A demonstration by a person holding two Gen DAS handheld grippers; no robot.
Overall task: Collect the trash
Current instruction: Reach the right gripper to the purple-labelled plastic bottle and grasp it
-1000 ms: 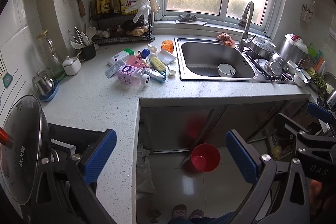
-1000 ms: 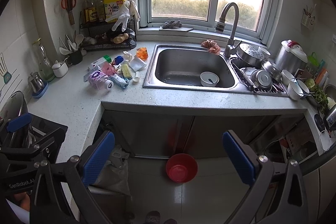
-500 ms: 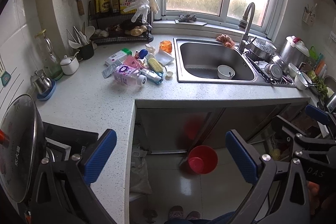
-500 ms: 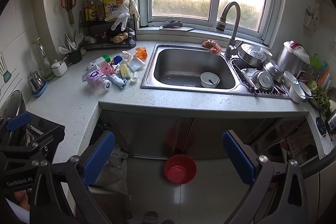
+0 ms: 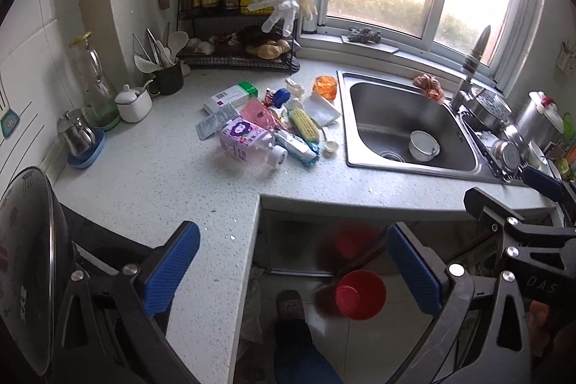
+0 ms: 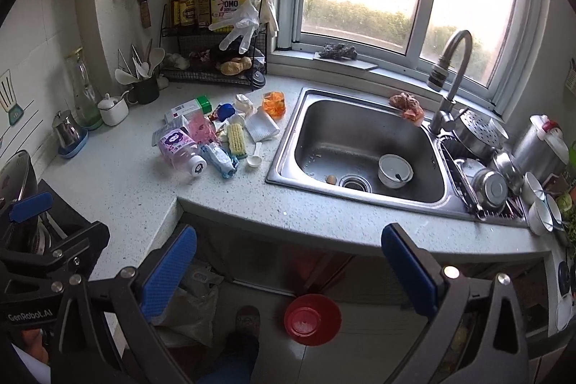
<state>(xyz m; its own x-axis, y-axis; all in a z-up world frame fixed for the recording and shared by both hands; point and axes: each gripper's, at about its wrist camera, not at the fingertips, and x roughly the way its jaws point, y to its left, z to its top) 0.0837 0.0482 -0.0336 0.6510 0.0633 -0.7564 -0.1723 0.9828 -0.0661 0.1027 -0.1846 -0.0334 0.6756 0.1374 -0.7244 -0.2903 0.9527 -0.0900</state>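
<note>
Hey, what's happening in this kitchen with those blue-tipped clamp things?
A person is holding two hand-held tools to collect trash. The left gripper and right gripper are both open and empty, held in front of the speckled white counter. A pile of litter, including a clear plastic bottle with a purple label, lies untouched beside the steel sink. A red bucket stands on the floor below.

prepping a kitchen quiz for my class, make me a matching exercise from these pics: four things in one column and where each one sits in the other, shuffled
Things
1. red plastic basin
2. white ceramic bowl
3. yellow detergent jug
4. clear pink-labelled plastic bottle

Places
A. on the black wire rack
B. lying on the countertop
C. on the floor
D. inside the steel sink

Pairs: 1-C, 2-D, 3-A, 4-B
</note>
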